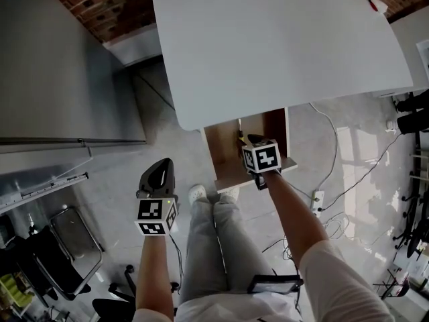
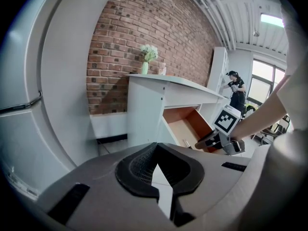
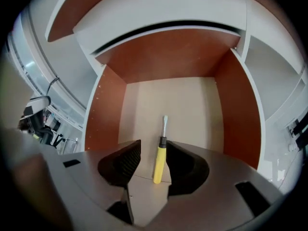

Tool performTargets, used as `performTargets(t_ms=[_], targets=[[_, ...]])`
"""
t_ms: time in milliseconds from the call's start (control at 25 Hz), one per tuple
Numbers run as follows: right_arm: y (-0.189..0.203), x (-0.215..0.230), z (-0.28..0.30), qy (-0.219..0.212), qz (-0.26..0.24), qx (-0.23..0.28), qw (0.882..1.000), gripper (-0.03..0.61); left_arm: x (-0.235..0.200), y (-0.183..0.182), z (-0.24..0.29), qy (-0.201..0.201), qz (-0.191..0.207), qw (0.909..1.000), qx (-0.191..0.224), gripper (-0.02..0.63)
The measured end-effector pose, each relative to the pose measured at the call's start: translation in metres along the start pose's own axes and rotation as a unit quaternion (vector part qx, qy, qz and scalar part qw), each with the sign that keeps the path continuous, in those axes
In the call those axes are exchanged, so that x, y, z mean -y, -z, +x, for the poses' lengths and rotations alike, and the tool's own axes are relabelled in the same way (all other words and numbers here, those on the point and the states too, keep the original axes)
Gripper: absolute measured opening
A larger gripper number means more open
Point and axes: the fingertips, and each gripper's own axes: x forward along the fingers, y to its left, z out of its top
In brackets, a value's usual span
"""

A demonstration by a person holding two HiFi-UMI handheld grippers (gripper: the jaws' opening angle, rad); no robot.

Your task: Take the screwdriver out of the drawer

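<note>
The screwdriver [image 3: 159, 159] has a yellow handle and a short metal blade, and it lies on the pale floor of the open drawer [image 3: 240, 109], blade pointing to the back. My right gripper [image 3: 154, 146] points steeply down into the drawer and is open. Its pads stand on either side of the handle, the right pad close to it and the left pad apart. In the head view the right gripper [image 1: 253, 141] is over the drawer [image 1: 276, 129] under the white table. My left gripper [image 1: 161, 164] hangs left of the drawer over the floor, shut and empty [image 2: 156, 148].
The white table top [image 1: 281, 39] overhangs the drawer's back. A grey cabinet [image 1: 60, 59] stands at the left. Cables and a power strip [image 1: 316, 200] lie on the floor at the right. A vase of flowers [image 2: 147, 57] stands on the table, and a person [image 2: 236, 90] is far behind.
</note>
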Motion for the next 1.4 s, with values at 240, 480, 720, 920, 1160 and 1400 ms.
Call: performTargets(t_ms=[240,480,720,920,1160,1400], targets=[[0.008,0.011,0.034,0.013,0.028,-0.035,0.999,0.147,-0.012,0.003,0.011,-0.001,-0.005,1.0000,-0.005,0.005],[0.022,0.017,0.055,0.024,0.041,-0.075,0.996,0.147,-0.029,0.018,0.031,-0.011,-0.071,0.9970,-0.030,0.005],[0.023,0.024,0.059,0.045,0.041,-0.080,0.995,0.117,-0.061,0.067,0.060,-0.030,-0.159,0.9813,-0.105,0.005],[0.022,0.023,0.060,0.052,0.035,-0.084,0.994,0.115,-0.069,0.124,0.072,-0.014,-0.219,0.9490,-0.227,0.005],[0.024,0.026,0.058,0.048,0.053,-0.078,0.994,0.078,-0.070,0.127,0.076,-0.012,-0.220,0.9443,-0.245,0.005],[0.021,0.022,0.044,0.040,0.051,-0.075,0.995,0.077,-0.064,0.127,0.069,-0.014,-0.209,0.9472,-0.243,0.005]])
